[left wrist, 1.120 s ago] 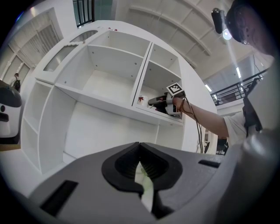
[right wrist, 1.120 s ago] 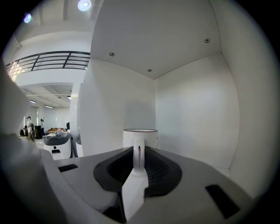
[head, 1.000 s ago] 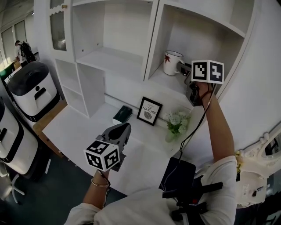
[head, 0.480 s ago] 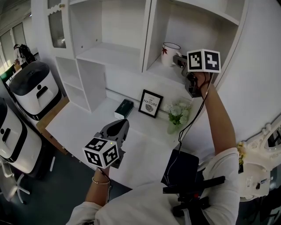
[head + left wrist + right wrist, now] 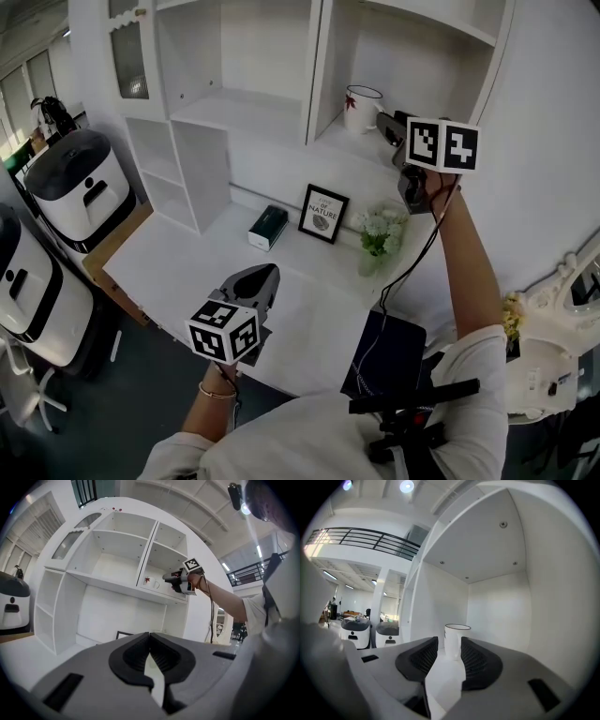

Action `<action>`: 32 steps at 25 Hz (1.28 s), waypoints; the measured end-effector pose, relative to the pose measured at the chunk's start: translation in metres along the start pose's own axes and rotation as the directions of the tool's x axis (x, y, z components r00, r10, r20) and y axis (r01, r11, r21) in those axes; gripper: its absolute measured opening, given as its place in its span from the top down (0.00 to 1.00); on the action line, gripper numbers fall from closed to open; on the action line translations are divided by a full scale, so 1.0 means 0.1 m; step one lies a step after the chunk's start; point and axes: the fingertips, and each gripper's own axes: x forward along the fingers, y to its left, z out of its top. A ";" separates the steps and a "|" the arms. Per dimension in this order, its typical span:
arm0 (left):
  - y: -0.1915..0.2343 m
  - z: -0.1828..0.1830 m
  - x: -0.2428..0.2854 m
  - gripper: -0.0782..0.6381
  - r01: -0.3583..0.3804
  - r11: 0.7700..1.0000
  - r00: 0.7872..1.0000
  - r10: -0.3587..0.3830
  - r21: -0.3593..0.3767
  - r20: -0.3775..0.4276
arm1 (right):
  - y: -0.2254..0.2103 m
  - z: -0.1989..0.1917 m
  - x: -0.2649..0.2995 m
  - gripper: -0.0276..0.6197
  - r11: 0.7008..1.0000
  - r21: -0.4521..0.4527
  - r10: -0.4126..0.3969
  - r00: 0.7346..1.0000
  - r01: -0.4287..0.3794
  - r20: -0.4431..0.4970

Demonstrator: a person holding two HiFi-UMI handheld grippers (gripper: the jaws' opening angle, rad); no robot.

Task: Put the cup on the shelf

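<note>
Framed picture [image 5: 323,214], standing on the table [image 5: 178,267] at centre of the head view, is showing the word "NATURE" in dark capitals. A shorter line above it is coming out too small to read. Cubes on the left tongs [image 5: 263,278] and right tongs [image 5: 388,124] are carrying black-and-white square code markers, no letters.

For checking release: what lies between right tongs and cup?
Only bare shelf, in the right gripper view; the right tongs, just opened wider, stand empty before the cup.
</note>
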 end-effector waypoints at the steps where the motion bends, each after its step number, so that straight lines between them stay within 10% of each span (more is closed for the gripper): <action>1: -0.01 -0.03 -0.03 0.88 -0.001 1.000 1.000 0.001 0.004 -0.008 | 0.04 0.01 -0.07 0.69 1.000 -0.013 -0.007 1.000 0.008 0.024; 18: -0.25 -0.25 -0.46 0.88 -0.033 0.994 0.999 0.034 0.100 -0.007 | 0.58 -0.82 -0.97 0.84 0.991 0.017 -0.133 0.973 0.132 0.190; 32: -0.57 -0.41 -0.10 0.88 -0.022 0.998 0.999 0.020 0.057 0.036 | 0.78 -2.16 -1.39 0.92 0.969 0.174 -0.192 0.978 0.176 0.081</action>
